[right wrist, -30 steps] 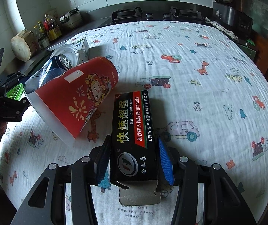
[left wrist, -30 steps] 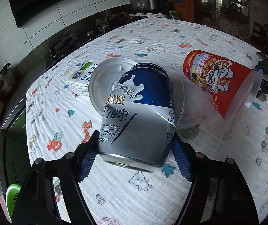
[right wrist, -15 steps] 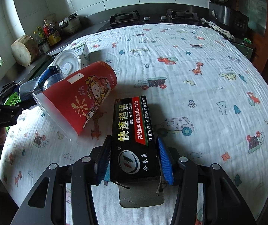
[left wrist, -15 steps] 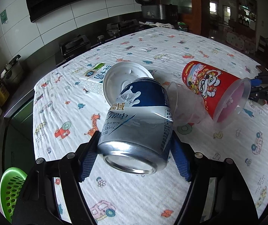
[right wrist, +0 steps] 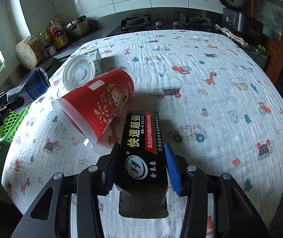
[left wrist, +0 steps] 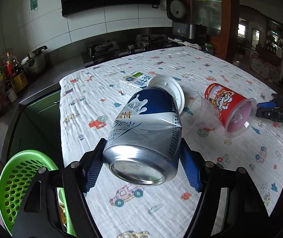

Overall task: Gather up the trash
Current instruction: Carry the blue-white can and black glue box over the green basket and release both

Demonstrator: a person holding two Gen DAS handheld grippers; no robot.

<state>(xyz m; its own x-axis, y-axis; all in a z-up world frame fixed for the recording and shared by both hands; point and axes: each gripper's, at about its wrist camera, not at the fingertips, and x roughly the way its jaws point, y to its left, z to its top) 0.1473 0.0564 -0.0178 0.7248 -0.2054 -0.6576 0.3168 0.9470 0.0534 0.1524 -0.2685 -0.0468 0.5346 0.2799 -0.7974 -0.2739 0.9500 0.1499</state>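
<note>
My left gripper (left wrist: 141, 158) is shut on a blue and silver beer can (left wrist: 145, 127) and holds it above the table's left edge. The can also shows in the right wrist view (right wrist: 30, 87). My right gripper (right wrist: 141, 164) is shut on a black glue box (right wrist: 142, 146), lifted off the cloth. A red paper cup (right wrist: 99, 103) lies on its side beside the box; it also shows in the left wrist view (left wrist: 228, 107). A clear plastic cup (left wrist: 200, 111), a white lid (left wrist: 171, 87) and a milk carton (left wrist: 135, 84) lie behind the can.
A green perforated basket (left wrist: 22, 182) sits below the table's left edge; it also shows in the right wrist view (right wrist: 10, 123). The table wears a white cartoon-print cloth (right wrist: 200, 79). A stove (right wrist: 165, 21), pots and bottles (right wrist: 56, 35) line the counter behind.
My left gripper has lifted the can and drawn it back toward the table's left edge, bringing the green basket into view. My right gripper has raised the glue box slightly.
</note>
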